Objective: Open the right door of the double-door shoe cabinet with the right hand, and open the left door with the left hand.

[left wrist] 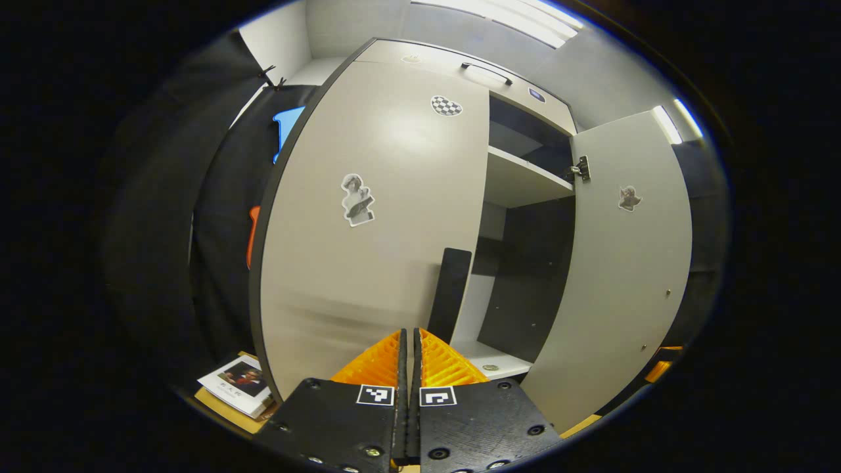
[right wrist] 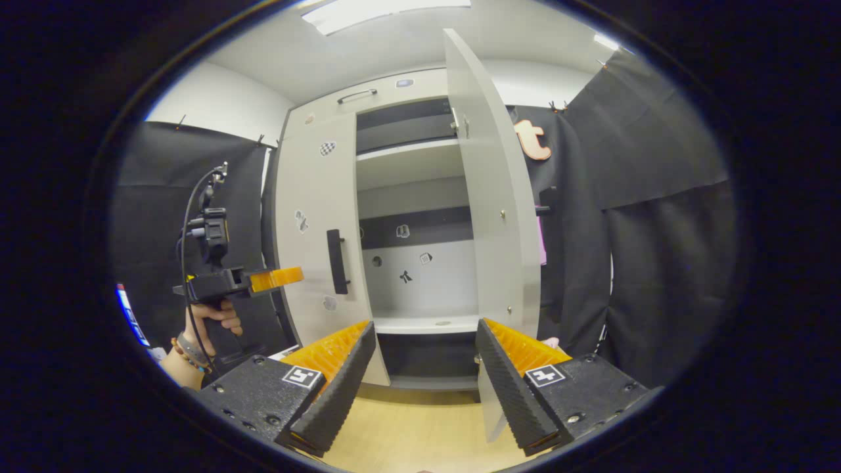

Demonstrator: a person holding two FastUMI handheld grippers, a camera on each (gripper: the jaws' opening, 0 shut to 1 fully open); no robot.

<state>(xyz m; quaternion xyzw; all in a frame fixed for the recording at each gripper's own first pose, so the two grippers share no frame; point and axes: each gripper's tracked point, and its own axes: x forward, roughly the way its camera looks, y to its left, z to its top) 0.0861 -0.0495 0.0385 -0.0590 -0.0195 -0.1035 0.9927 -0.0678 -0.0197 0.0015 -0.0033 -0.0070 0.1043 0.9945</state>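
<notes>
Shoe cabinet [right wrist: 394,98]: a pale double-door unit stands against the booth's black cloth wall, on a wood-toned floor [right wrist: 420,427].
Right door [right wrist: 496,197]: swung wide open, edge-on in the right gripper view; shelves [right wrist: 404,150] and dark inner panels are exposed.
Left door [left wrist: 374,217]: closed, its face carrying small stickers, with a dark vertical handle [left wrist: 450,294] at its inner edge.
Left gripper [left wrist: 410,341]: fingers pressed together with nothing between them, pointing at the lower part of the left door just beside the handle; whether the tips touch the door cannot be told. In the right gripper view it hangs in front of the left door, held from below by a hand [right wrist: 211,322] wearing a beaded bracelet.
Right gripper [right wrist: 424,335]: fingers spread wide apart, gripping nothing, aimed at the open compartment; the right door's lower edge stands near its right finger.
Booklet [left wrist: 236,384]: lies low beside the cabinet's left side.
</notes>
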